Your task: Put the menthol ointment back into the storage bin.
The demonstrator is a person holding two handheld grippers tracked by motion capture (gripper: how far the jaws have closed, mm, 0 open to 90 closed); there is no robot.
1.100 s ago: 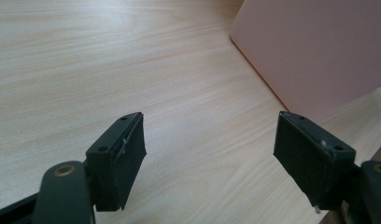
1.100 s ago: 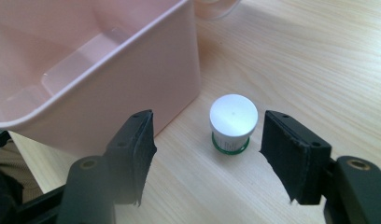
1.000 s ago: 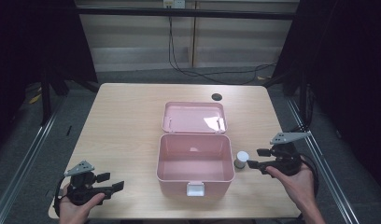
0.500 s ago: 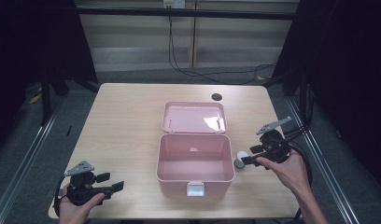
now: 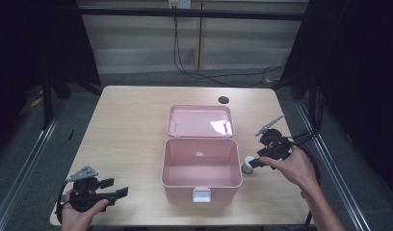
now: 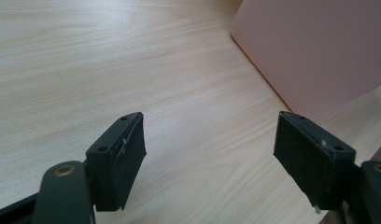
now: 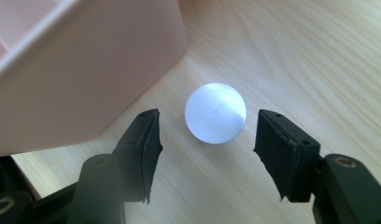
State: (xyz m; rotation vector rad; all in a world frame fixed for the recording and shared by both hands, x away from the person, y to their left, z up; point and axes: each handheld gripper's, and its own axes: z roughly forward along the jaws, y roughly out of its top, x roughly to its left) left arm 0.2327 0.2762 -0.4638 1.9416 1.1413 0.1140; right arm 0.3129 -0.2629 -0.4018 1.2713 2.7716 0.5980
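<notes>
Box (image 5: 201, 166), pink, lid open, is sitting mid-table (image 5: 127, 130). Small white round-topped obj (image 7: 215, 112) is standing on the wood just right of the box. R gripper (image 7: 205, 149) is hovering over it w/ jaws apart, one each side, not touching. L gripper (image 6: 209, 158) is resting at near-left edge, jaws wide apart, holding nothing, box wall beyond it.

Both tongs agape: L tongs (image 5: 118, 188) low near-left, R tongs (image 5: 249, 162) tipped downward.
</notes>
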